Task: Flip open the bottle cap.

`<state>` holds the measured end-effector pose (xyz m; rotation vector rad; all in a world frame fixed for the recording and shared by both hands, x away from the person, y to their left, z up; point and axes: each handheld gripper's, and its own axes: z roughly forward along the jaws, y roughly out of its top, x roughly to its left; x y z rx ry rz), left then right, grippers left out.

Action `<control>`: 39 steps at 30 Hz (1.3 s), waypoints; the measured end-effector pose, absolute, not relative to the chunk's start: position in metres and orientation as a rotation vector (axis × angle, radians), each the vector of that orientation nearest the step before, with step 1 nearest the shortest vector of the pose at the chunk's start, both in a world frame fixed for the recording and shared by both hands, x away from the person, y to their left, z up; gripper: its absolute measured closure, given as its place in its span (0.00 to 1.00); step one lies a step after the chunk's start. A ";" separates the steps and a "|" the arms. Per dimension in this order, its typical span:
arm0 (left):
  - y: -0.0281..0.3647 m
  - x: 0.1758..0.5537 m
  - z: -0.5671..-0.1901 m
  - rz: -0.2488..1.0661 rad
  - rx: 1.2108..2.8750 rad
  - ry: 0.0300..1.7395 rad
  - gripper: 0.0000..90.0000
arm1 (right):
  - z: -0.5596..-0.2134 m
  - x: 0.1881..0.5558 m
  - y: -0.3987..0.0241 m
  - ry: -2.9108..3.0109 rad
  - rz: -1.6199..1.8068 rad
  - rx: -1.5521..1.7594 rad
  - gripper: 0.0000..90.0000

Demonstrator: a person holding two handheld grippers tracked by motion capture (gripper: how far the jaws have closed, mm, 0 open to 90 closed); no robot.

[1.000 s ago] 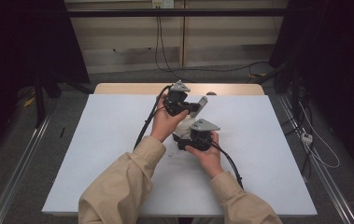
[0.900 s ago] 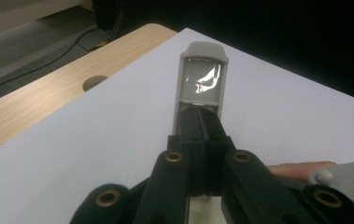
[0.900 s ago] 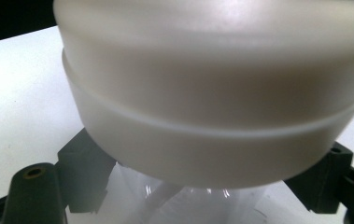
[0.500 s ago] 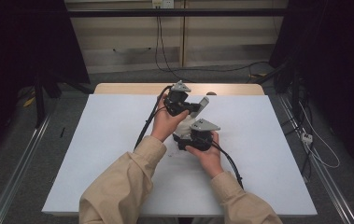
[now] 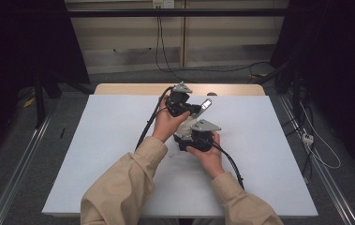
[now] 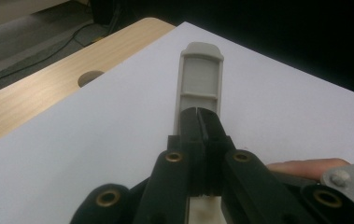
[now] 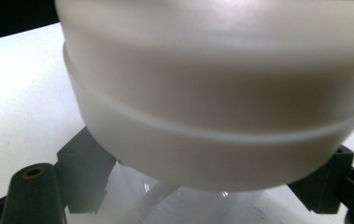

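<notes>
Right now I have both tools working one object near the middle of the white table top (image 5: pixel 95 154). My left gripper (image 5: pixel 198 108) sits toward twelve o'clock from my right one, and its black jaws are pressed together on a flat grey plastic strip with a rounded end (image 6: pixel 199 79). In the left gripper view that strip runs straight away from the jaws toward twelve o'clock, its lower end pinched between the tips, its far end free above the white surface. In the high view the same strip pokes out toward two o'clock from the gripper, catching the light.

My right gripper (image 5: pixel 184 140) lies at about five o'clock from the left one, just beside it, with my hand wrapped around its body. In the right gripper view a wide, milky-white rounded plastic body with a raised ridge around it (image 7: pixel 212 107) sits right in front of the camera, and below it I see something clear and glossy, too blurred to name. The dark jaw parts show at the lower left and lower right of that body, drawn in close on the clear part beneath it; whether the pads truly press on it I cannot tell.

Beyond the white top, at twelve o'clock, a strip of bare wooden table edge with a round hole (image 6: pixel 90 77) shows.
</notes>
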<state>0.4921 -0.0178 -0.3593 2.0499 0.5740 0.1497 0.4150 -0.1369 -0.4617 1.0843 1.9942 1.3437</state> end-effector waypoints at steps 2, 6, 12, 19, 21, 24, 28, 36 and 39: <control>-0.018 0.492 -0.360 0.151 2.052 0.574 1.00 | -0.462 0.415 -0.137 1.994 1.340 1.085 0.20; -0.020 0.492 -0.361 0.151 2.060 0.570 1.00 | -0.462 0.415 -0.138 2.001 1.335 1.076 0.20; -0.021 0.492 -0.363 0.137 2.061 0.570 1.00 | -0.462 0.414 -0.138 2.004 1.332 1.079 0.20; -0.022 0.494 -0.367 0.119 2.063 0.569 1.00 | -0.462 0.414 -0.138 2.007 1.333 1.078 0.20; -0.022 0.495 -0.367 0.109 2.064 0.567 1.00 | -0.462 0.414 -0.138 2.007 1.332 1.078 0.20; -0.023 0.495 -0.368 0.107 2.060 0.564 1.00 | -0.462 0.414 -0.138 2.007 1.332 1.080 0.20; -0.026 0.494 -0.369 0.102 2.058 0.557 1.00 | -0.462 0.414 -0.139 2.006 1.335 1.087 0.20; -0.026 0.493 -0.370 0.094 2.066 0.542 1.00 | -0.462 0.414 -0.141 2.011 1.332 1.083 0.19; -0.027 0.493 -0.369 0.098 2.074 0.542 1.00 | -0.462 0.414 -0.141 2.013 1.334 1.084 0.19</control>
